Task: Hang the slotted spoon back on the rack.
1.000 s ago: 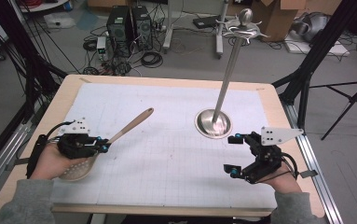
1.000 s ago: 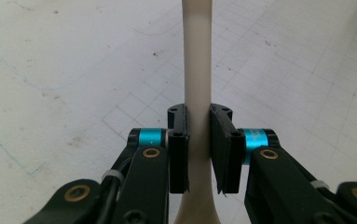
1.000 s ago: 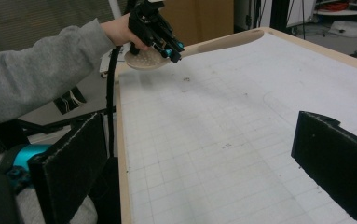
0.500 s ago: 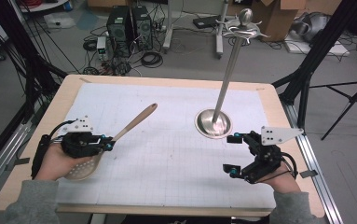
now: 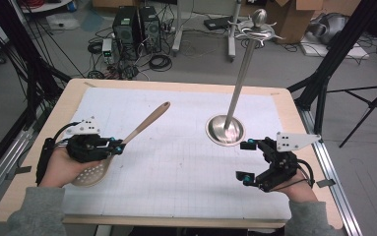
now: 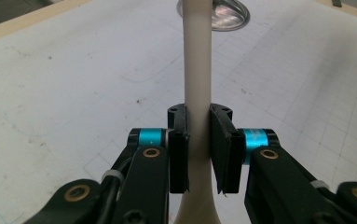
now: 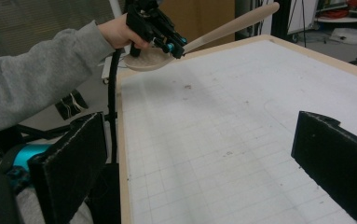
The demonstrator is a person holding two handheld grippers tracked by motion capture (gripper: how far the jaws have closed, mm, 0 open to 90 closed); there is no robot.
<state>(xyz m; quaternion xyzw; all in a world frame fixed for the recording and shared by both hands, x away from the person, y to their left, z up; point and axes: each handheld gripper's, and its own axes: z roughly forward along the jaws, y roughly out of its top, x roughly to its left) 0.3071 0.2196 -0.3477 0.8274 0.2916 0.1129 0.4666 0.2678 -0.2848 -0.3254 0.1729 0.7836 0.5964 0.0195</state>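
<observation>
A pale wooden slotted spoon (image 5: 136,131) is held off the white mat at the left, its perforated bowl (image 5: 91,173) near the person's hand and its handle slanting up toward the far middle. My left gripper (image 5: 116,146) is shut on the handle (image 6: 198,70) just past the bowl, one pad (image 6: 178,156) on each side. From the right gripper view the spoon (image 7: 223,29) hangs in the air in that gripper (image 7: 173,47). My right gripper (image 5: 244,160) stands open near the table's right front, nothing between its pads (image 7: 69,161).
A metal stand with a round base (image 5: 224,130) and a tall pole topped by hooks (image 5: 258,25) stands right of centre on the mat (image 5: 176,167). The wooden table edge (image 5: 176,221) runs along the front. Computers and cables lie on the floor beyond.
My left gripper has lifted the spoon off the mat and carried it slightly right; the bowl now hangs clear. The right gripper has stayed put.
</observation>
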